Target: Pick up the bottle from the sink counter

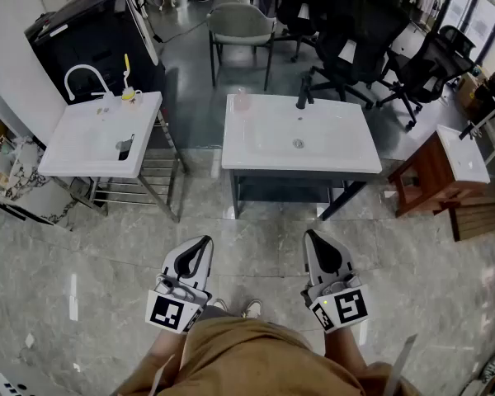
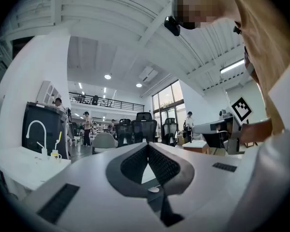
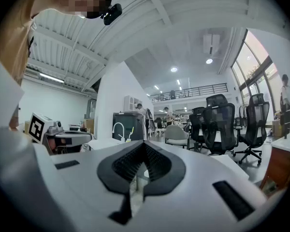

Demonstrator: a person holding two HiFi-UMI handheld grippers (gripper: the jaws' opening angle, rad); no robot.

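A pale pink translucent bottle (image 1: 242,99) stands at the back left corner of the middle white sink counter (image 1: 346,151), left of its black faucet (image 1: 304,96). My left gripper (image 1: 205,242) and right gripper (image 1: 310,236) hover low over the floor in front of that counter, well short of it, both pointing toward it. Both are shut, with nothing between the jaws. In the left gripper view the left gripper (image 2: 148,146) shows its pads meeting at the tip. The right gripper (image 3: 144,144) looks the same in the right gripper view. The bottle is hidden in both gripper views.
A second white sink counter (image 1: 82,151) stands to the left with a white faucet (image 1: 82,77) and a small yellow-topped item (image 1: 129,91). A grey chair (image 1: 241,25), black office chairs (image 1: 355,31) and a brown cabinet (image 1: 433,172) surround the area. The floor is grey marble.
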